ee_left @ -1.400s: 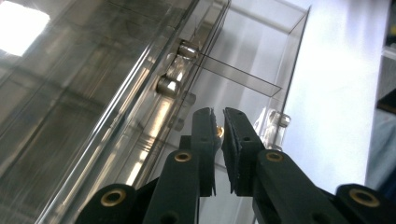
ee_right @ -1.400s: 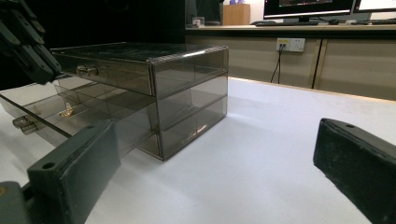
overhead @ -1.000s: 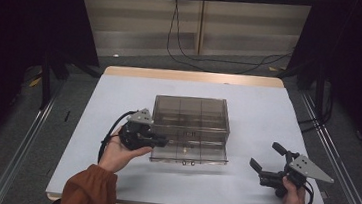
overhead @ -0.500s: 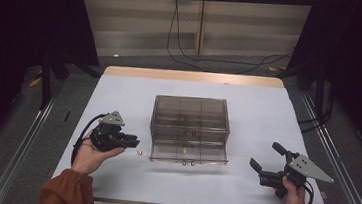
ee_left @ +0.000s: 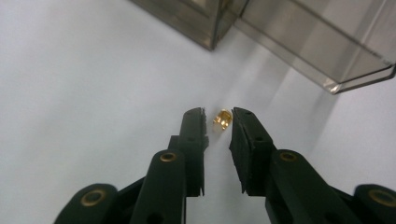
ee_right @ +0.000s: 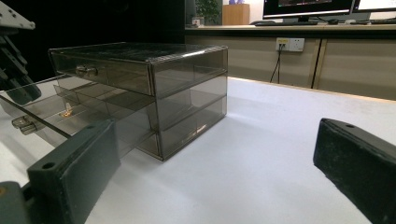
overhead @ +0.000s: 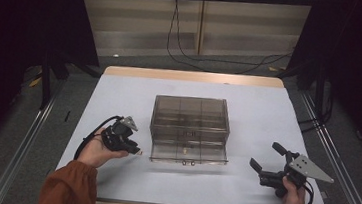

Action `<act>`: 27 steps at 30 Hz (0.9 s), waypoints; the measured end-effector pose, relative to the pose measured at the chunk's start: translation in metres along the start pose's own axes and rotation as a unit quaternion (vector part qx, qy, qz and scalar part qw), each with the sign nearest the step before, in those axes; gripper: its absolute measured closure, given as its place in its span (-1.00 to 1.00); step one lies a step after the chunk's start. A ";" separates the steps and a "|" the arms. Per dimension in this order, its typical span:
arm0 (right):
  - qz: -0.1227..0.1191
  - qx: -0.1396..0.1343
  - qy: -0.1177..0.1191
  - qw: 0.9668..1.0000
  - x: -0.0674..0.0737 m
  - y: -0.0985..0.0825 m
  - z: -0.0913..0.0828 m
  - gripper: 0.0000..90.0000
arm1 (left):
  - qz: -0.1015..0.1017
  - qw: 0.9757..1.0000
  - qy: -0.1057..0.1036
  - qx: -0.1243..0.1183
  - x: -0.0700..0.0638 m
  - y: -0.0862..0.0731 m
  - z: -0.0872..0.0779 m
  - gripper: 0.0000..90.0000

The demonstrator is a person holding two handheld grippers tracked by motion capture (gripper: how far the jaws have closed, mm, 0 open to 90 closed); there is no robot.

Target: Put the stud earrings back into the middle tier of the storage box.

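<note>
One small brass piece (ee_left: 222,118) lies on the white table (overhead: 248,113), just beside the front left corner of the smoky clear drawer box (overhead: 190,117), whose bottom drawer (overhead: 189,153) is pulled out. The left gripper (ee_left: 218,117) points down at it with the jaws a narrow gap apart, the piece sitting between the tips without either pad pressing on it. Well apart on the right, the right gripper (overhead: 265,158) rests low with its jaws spread wide, holding nothing.
</note>
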State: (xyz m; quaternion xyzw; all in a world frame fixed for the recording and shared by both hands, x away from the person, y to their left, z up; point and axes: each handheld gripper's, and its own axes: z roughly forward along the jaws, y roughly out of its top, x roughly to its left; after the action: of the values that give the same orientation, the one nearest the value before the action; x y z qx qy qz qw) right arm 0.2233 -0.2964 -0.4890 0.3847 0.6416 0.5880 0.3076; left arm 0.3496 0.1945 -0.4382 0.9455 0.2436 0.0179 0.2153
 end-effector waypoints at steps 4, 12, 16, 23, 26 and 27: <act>0.001 0.001 -0.001 1.000 0.000 0.000 0.000 -1.00 | 0.003 1.000 -0.009 0.020 0.002 0.006 0.005 0.62; 0.001 0.000 -0.001 1.000 0.000 0.000 0.000 -1.00 | 0.010 0.998 -0.024 0.058 0.000 0.014 0.017 0.78; 0.001 0.000 -0.001 1.000 0.000 0.000 0.000 -1.00 | 0.008 0.998 -0.023 0.060 0.000 0.014 0.017 0.88; 0.002 0.000 -0.001 1.000 0.000 0.000 0.000 -1.00 | -0.007 0.999 -0.020 0.035 0.003 0.004 0.014 0.92; 0.001 0.000 -0.001 1.000 0.000 0.000 0.000 -1.00 | -0.022 0.999 -0.024 0.003 0.003 -0.001 0.009 0.92; 0.001 0.000 -0.001 1.000 0.000 0.000 0.000 -1.00 | -0.025 0.999 -0.025 -0.007 0.002 -0.003 0.007 0.92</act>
State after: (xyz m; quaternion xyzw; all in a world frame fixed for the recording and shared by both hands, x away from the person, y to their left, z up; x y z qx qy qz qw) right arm 0.2234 -0.2965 -0.4889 0.3860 0.6407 0.5880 0.3078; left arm 0.3513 0.1952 -0.4457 0.9376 0.2617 -0.0091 0.2287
